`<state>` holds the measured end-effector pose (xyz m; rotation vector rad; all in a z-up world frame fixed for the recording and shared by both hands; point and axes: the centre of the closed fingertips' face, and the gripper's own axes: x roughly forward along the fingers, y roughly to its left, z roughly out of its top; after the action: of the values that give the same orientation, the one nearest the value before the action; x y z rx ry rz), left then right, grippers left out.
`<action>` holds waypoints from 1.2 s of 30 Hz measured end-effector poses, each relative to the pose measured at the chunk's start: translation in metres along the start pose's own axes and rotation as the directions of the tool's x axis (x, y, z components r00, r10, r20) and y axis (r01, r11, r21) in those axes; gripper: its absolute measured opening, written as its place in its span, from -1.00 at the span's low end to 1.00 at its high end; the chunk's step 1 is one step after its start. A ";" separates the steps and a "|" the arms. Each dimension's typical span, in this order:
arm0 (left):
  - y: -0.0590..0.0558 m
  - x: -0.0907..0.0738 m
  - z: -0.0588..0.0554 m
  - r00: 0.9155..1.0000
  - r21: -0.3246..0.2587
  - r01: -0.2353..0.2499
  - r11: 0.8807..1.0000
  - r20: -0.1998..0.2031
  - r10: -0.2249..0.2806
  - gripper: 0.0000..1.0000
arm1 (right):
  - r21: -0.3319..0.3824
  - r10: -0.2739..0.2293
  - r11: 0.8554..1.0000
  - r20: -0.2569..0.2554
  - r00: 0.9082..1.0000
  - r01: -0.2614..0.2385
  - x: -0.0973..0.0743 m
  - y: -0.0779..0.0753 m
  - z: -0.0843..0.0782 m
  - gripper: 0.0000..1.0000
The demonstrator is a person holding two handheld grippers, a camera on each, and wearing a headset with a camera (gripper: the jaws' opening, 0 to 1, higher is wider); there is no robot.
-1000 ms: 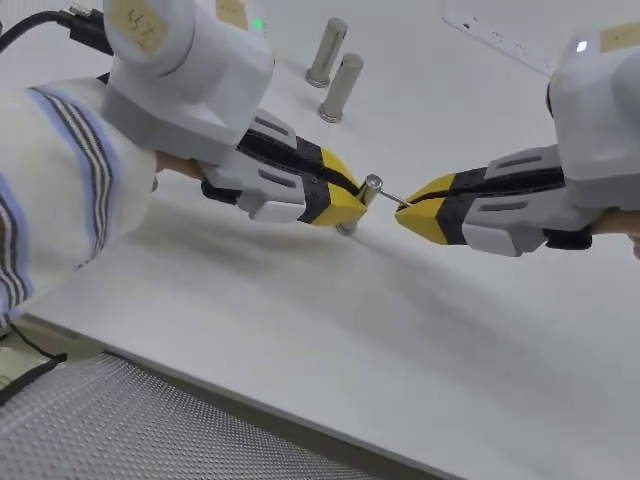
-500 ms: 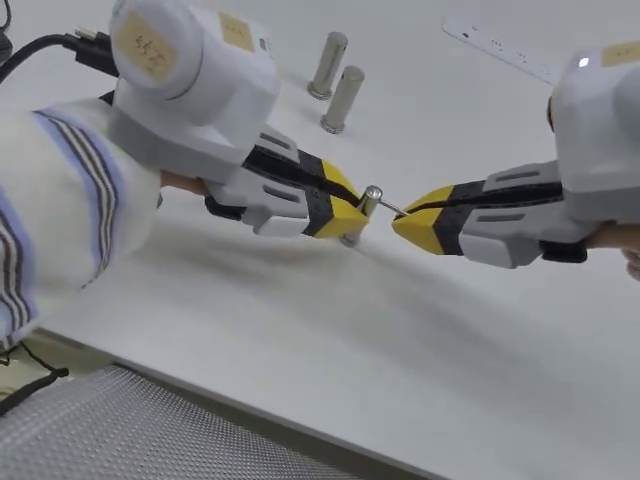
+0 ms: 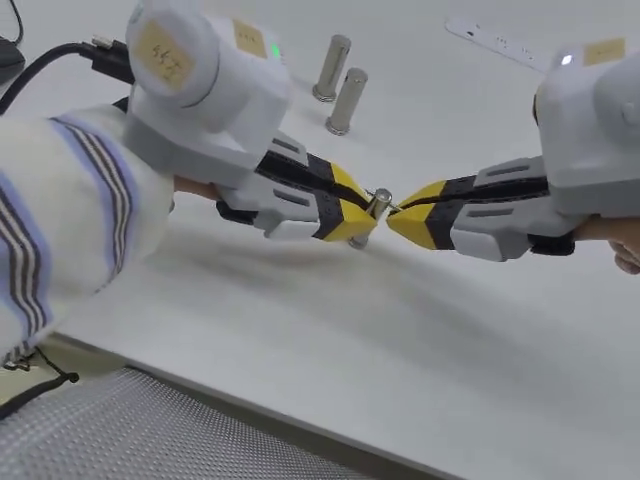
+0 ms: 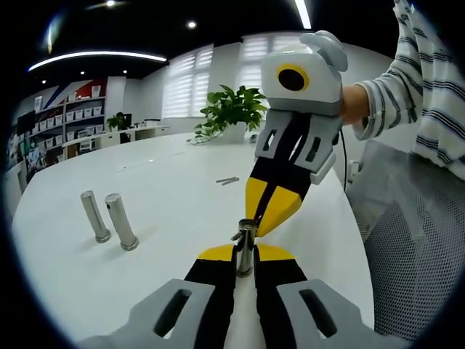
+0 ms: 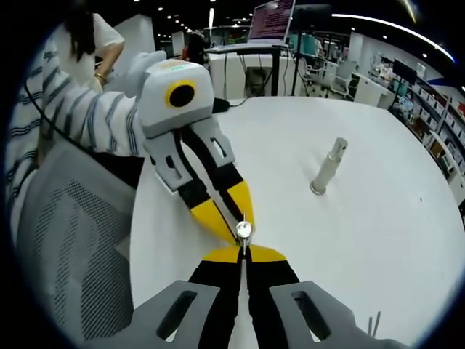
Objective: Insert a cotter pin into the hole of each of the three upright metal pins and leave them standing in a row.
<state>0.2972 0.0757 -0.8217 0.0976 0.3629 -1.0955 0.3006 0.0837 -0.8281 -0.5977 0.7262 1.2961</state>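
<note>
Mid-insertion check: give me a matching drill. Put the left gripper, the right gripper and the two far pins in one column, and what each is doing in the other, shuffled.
Things:
1. left gripper
2. right gripper
3. far pins

States:
a. standing free, side by side
b. shut on the cotter pin, held at the top of the metal pin
c. shut on the metal pin

Pairs: 1-c; 2-b; 3-a
</note>
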 end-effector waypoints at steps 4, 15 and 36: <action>0.001 0.000 -0.001 1.000 -0.015 -0.003 1.000 0.000 0.003 -0.85 | -0.018 0.010 1.000 0.003 1.000 -0.010 0.000 0.000 0.001 -0.89; 0.009 -0.009 -0.011 0.999 -0.019 -0.017 1.000 -0.029 0.016 -0.81 | -0.033 0.011 0.999 -0.009 1.000 -0.012 -0.012 0.002 -0.006 -0.80; 0.006 -0.005 -0.014 0.999 -0.037 -0.020 0.999 -0.051 0.018 -0.80 | 0.011 0.023 1.000 0.046 0.999 -0.024 -0.014 0.005 0.005 -0.94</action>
<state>0.2973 0.0867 -0.8335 0.0953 0.4266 -1.0680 0.2947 0.0795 -0.8144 -0.5502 0.7037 1.3224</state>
